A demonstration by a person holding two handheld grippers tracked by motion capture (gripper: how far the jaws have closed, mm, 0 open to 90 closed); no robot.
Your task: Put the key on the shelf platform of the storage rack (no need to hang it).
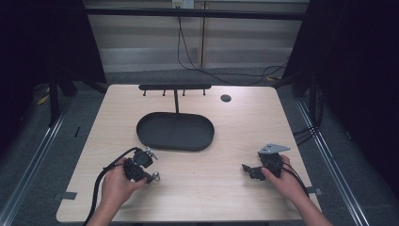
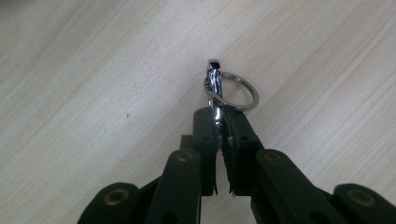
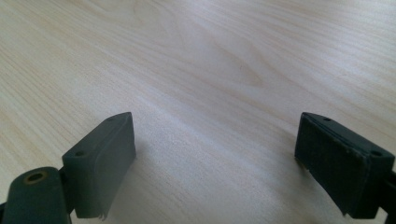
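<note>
1. Landmark: black oval tray (image 1: 175,136) with an upright hook rack (image 1: 175,87) rising from its far rim, mid-table on the pale wooden table (image 1: 226,188).
2. Left gripper (image 1: 151,178) sits on the near side of the tray, just off its near-left rim, low over the tabletop. Its jaws are pressed together on a small metal clasp (image 2: 215,88) with a key ring (image 2: 232,91) threaded through it; in the left gripper view the pads pinch the clasp's lower end and the ring hangs free beyond the tips.
3. The clasp and ring are therefore in the left claw, near side of the tray, close to the table surface; I cannot tell whether they are touching it.
4. Right gripper (image 1: 248,170) rests well to the near-right of the tray, jaws spread wide with nothing between them; bare wood lies ahead in its own view (image 3: 215,154).
5. Risks, as I judge them: the hold is narrow and on smooth metal, so the clasp could pivot or slip out on a lift. The loose ring may swing and snag a rack peg or the tray rim. If the ring is meant for a peg, its tilt makes threading chancy.
6. Writing: no brand, label or lettering legible on any item.
</note>
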